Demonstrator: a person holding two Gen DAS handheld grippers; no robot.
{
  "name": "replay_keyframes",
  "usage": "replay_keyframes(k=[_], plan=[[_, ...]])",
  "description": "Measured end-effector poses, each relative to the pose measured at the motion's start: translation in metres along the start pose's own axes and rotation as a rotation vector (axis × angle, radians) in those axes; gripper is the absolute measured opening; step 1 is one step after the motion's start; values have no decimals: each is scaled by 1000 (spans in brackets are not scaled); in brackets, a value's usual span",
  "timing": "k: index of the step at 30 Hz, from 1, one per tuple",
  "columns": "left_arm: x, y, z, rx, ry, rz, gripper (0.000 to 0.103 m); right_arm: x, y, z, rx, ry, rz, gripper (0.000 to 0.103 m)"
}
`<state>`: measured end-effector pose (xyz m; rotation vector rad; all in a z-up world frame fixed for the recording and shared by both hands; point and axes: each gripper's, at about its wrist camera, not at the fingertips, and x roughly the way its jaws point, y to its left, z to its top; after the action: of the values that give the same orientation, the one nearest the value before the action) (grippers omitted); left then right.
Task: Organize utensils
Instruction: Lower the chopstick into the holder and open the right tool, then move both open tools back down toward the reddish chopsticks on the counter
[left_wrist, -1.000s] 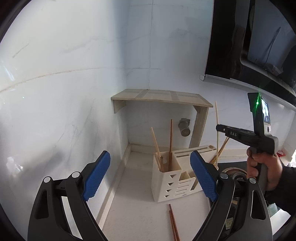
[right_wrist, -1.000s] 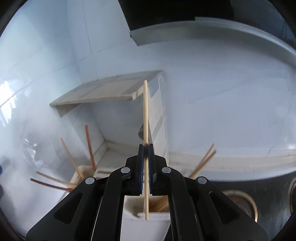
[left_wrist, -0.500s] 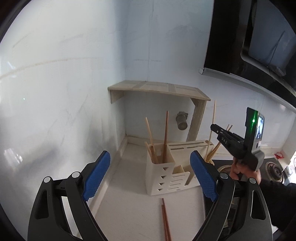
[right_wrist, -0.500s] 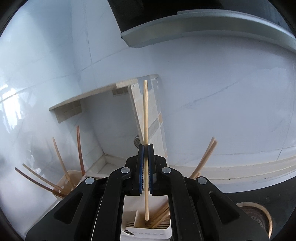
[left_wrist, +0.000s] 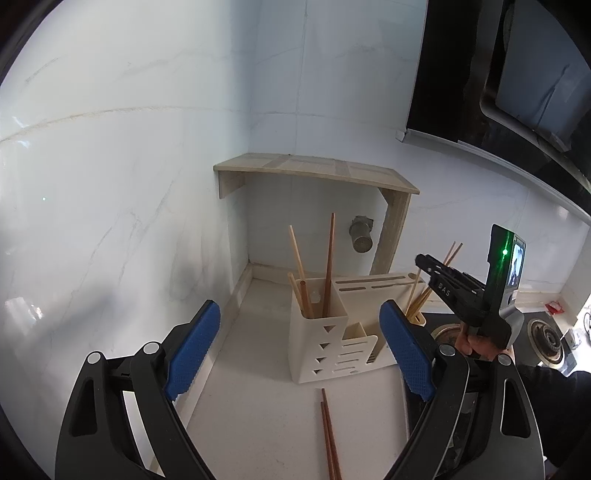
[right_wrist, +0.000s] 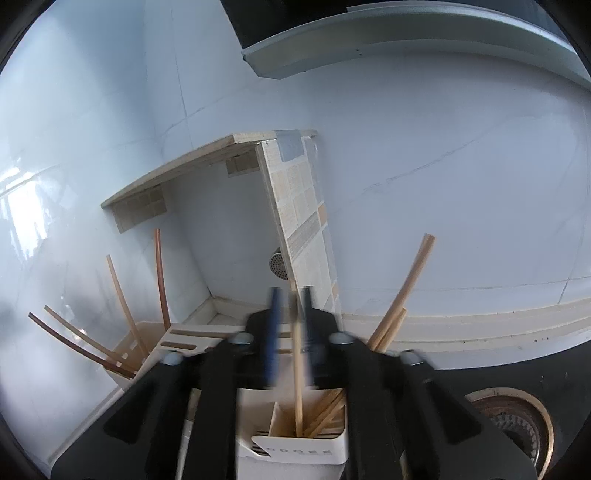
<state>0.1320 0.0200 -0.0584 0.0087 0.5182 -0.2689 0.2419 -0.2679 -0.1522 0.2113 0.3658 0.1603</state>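
Over the near right compartment of the holder (right_wrist: 295, 452): right claw (right_wrist: 290, 295), one chopstick (right_wrist: 297, 369) upright between its jaws.

Risks, judged:
- Snag on withdrawal. Chopstick close to the right pad; a sideways or hasty pull-back likely to catch the upper end and flick it out of the compartment.
- Lean. Unsupported now, free to tip against the others fanned to the right, or over the divider into the next slot.
- Nudge to the holder. Light, near the hob (right_wrist: 517, 417); a knock from the claw body enough to shift or topple it.
- Pair (left_wrist: 328, 432) loose on the counter (left_wrist: 258, 406), in front of the holder; easy to roll if brushed by either claw.

Claws:
- Right: jaws parted partway, just been opening, blurred. Chopstick between them, tip down in the compartment, apparently gripped by neither pad; light contact with the right pad not ruled out.
- Left claw (left_wrist: 300, 314): spread wide, holding nothing, touching nothing, hanging above the counter short of the holder, pair below.
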Motion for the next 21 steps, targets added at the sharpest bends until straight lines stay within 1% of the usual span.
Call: replay_keyframes(k=[6, 11, 14, 18, 21], plan=[[-2, 2, -3, 0, 3, -15, 87, -19, 2, 0, -13, -12, -17, 38], [0, 5, -11, 16, 43, -42, 87, -50, 8, -2, -16, -2, 0, 38], [4, 6, -18, 40, 87, -59, 87, -71, 14, -5, -22, 16, 17, 38], [11, 10, -33, 47, 158, -82, 87, -88, 26, -12, -36, 63, 35, 38], [17, 17, -49, 34, 218, -85, 87, -97, 31, -18, -48, 90, 25, 38]])
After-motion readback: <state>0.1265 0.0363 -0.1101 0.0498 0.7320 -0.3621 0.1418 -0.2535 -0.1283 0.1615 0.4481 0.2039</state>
